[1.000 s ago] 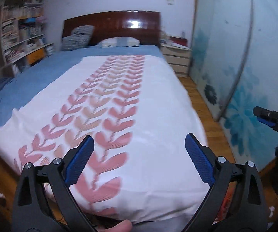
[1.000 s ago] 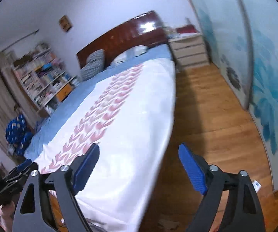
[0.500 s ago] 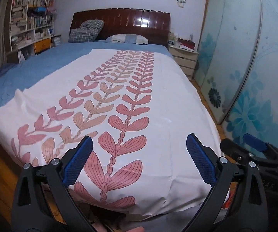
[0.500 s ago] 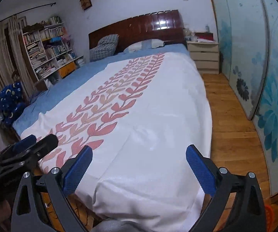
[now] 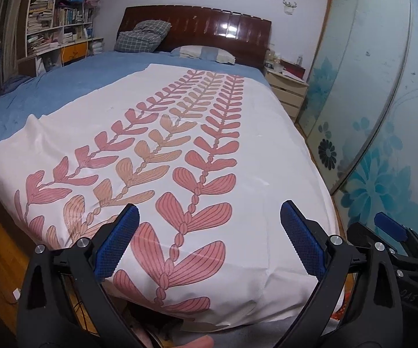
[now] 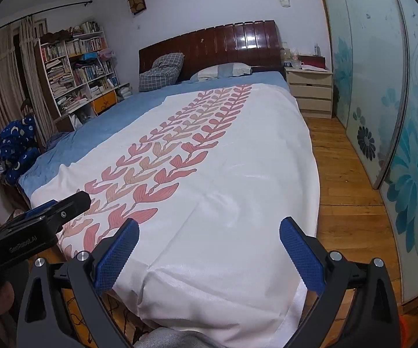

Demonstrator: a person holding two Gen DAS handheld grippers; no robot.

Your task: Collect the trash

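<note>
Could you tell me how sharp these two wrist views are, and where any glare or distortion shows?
Left wrist view: sharp, glare on the glossy headboard, wardrobe doors bowed by the fisheye. Right wrist view: equally sharp, same headboard glare, dark corners.

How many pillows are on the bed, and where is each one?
2. A grey checked fabric pillow leans against the dark wooden headboard on its left side. A flat blue-and-cream pillow lies to its right, nearer the nightstand. Others could be hidden under the covers.

A wide bed (image 6: 156,116) with blue sheet carries a white, pink-leaf-patterned cover (image 6: 223,174) and two pillows (image 6: 162,71).
</note>
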